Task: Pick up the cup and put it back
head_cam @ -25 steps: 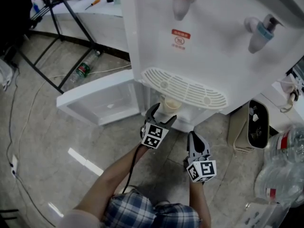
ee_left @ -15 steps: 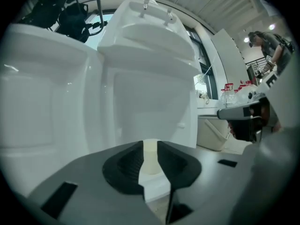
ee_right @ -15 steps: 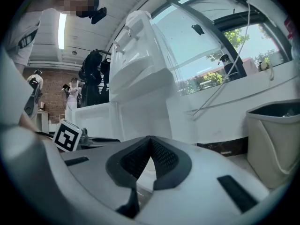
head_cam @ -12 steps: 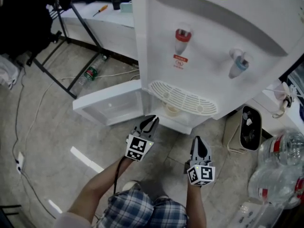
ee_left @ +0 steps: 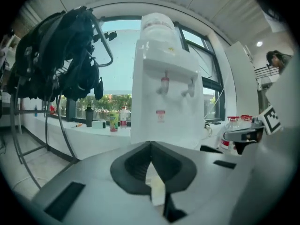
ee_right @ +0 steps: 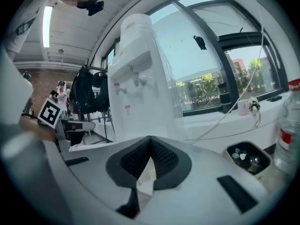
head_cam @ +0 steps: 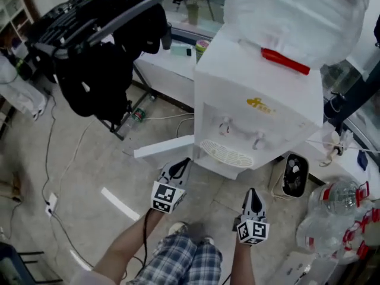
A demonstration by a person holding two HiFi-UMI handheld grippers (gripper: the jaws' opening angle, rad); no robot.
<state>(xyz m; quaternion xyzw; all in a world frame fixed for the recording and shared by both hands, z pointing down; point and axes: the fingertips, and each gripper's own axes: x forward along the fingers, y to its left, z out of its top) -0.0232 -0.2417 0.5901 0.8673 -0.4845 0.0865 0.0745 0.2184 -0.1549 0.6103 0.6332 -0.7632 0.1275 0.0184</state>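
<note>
Both are running empty: left gripper (head_cam: 180, 167) jaws have just been closing and are meeting on nothing, right gripper (head_cam: 252, 195) is pinching shut too. The cup isn't showing in any view. Risk: flat cabinet door (head_cam: 163, 149) is jutting open beside the left gripper, inviting a knock. Beyond, boxy glossy white plastic dispenser (head_cam: 255, 94), slotted oval drip tray (head_cam: 227, 154).

Head view downward, gripper views facing dispenser (head_cam: 255, 120)
</note>
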